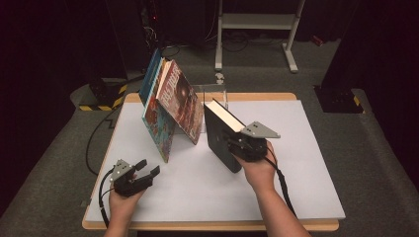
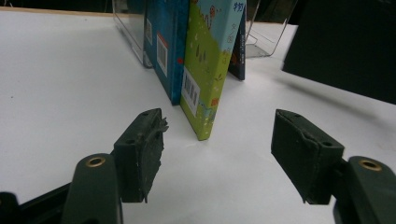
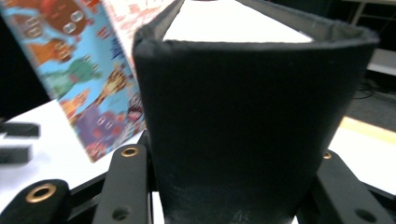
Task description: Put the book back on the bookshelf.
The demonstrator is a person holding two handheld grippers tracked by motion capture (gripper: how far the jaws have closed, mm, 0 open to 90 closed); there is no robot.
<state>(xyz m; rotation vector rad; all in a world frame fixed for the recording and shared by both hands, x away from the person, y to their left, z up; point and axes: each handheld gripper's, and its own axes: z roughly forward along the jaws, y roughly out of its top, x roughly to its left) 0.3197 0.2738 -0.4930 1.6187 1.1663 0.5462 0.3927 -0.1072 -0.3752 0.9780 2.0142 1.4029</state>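
A thick black hardback book (image 1: 220, 137) stands tilted on the table, its white page edge up. My right gripper (image 1: 238, 144) is shut on its spine end; in the right gripper view the black spine (image 3: 243, 130) sits between the jaws of the right gripper (image 3: 233, 186). Left of it, several picture books (image 1: 170, 106) lean together against a clear stand (image 1: 217, 94). My left gripper (image 1: 147, 171) is open near the front left, holding nothing. In the left gripper view the left gripper (image 2: 217, 149) faces a green book (image 2: 208, 70) and a blue book (image 2: 163, 46).
The white table top (image 1: 296, 163) has bare room at the right and front. A white metal frame (image 1: 257, 22) stands on the floor behind the table. A dark box with yellow-black stripes (image 1: 104, 94) lies on the floor at far left.
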